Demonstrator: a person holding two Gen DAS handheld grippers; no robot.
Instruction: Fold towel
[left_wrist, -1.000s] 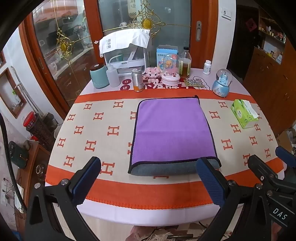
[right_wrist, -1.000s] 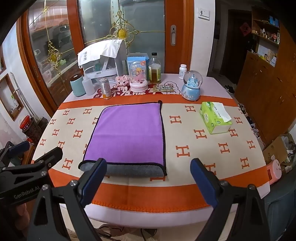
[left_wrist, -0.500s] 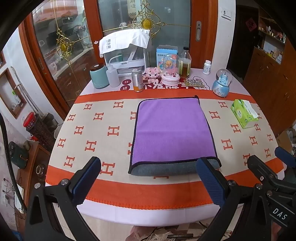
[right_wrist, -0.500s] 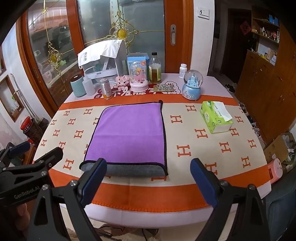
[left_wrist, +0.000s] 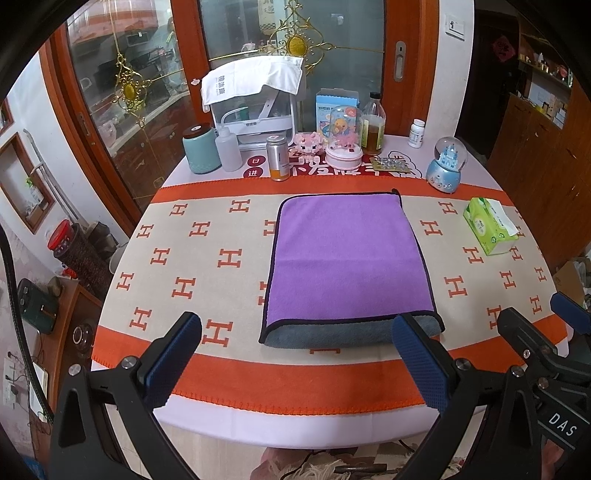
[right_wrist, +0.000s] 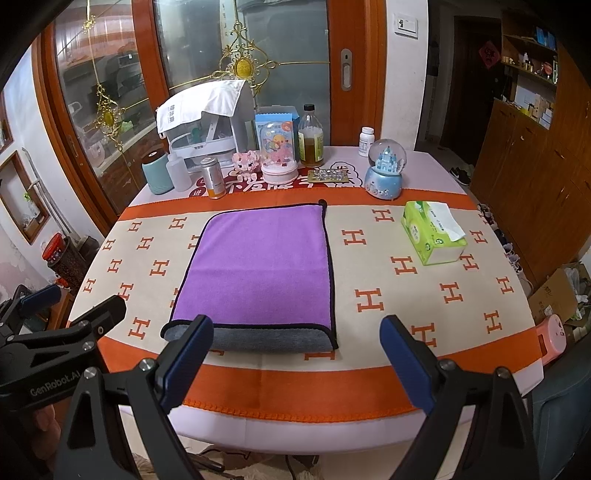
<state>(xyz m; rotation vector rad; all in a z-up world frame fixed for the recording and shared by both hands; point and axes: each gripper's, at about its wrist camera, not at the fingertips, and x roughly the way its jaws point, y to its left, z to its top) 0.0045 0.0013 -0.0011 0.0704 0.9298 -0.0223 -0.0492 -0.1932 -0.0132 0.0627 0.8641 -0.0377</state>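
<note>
The purple towel (left_wrist: 347, 254) is lying folded at the centre of the frame on the desk (left_wrist: 207, 354). The left gripper (left_wrist: 295, 350) and right gripper (right_wrist: 295, 354) are hovering at the bottom edge, fingers spread wide and gripping nothing.

Behind the tabletop (right_wrist: 461, 332) stood a glass door (right_wrist: 280, 55) in an orange-brown wooden frame, with gilt ornament. Right of that door ran a white wall strip with a switch plate (right_wrist: 405, 25), then brown wooden cabinets (right_wrist: 535, 155).
</note>
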